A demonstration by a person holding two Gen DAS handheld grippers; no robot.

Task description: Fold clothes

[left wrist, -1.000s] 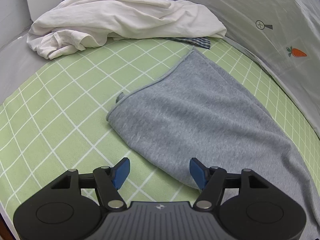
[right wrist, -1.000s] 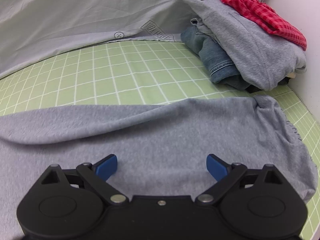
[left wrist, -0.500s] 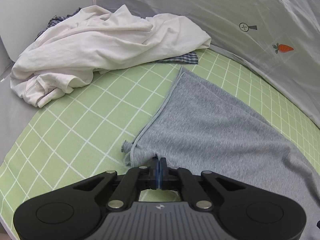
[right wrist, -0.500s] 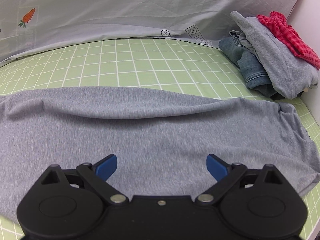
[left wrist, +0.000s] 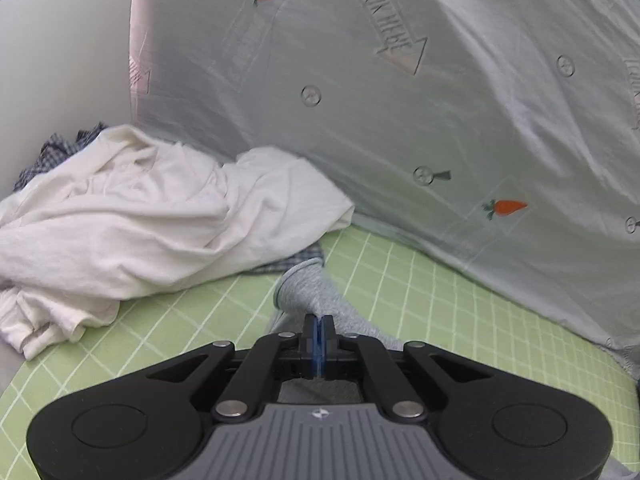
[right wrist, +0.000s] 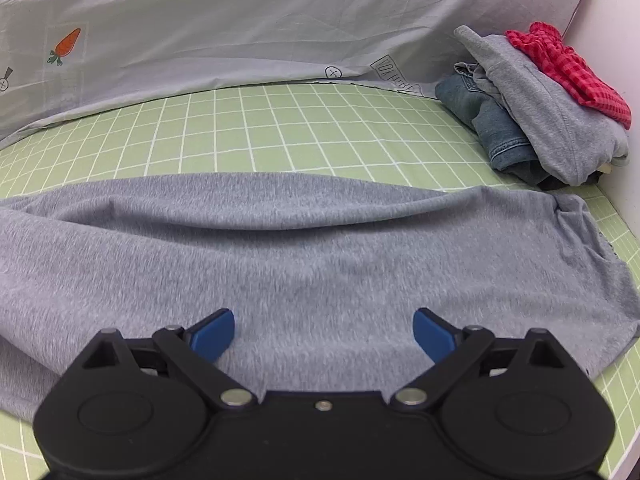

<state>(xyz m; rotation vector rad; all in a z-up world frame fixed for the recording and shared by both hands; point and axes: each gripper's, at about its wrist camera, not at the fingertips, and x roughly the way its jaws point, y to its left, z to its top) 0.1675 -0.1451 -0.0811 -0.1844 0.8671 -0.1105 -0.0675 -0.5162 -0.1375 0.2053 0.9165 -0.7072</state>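
The grey cloth is spread along the near side of the green checked bed sheet, and one end of it reaches out toward the right edge of the bed. The other end is pinched by the left gripper, whose jaws are pressed tight together on a corner of the cloth, so that the corner is raised off the sheet and a soft grey cone of cloth hangs from the blue pads. The right gripper is held low over the middle of the cloth with its jaws wide apart, and nothing is squeezed between them. The cloth is judged to be light, thin and floppy, since it sags and wrinkles wherever it is not held. It will not keep its shape when only one corner is lifted, so a second hold is likely needed. A good place to be gripped is the near edge or the far right corner, where a single layer can be pinched. The knit looks a little stretchy, so a hard pull could drag it crooked. A white crumpled pile lies at the back left of the bed, and a stack of folded clothes sits at the back right corner, well apart from the cloth.
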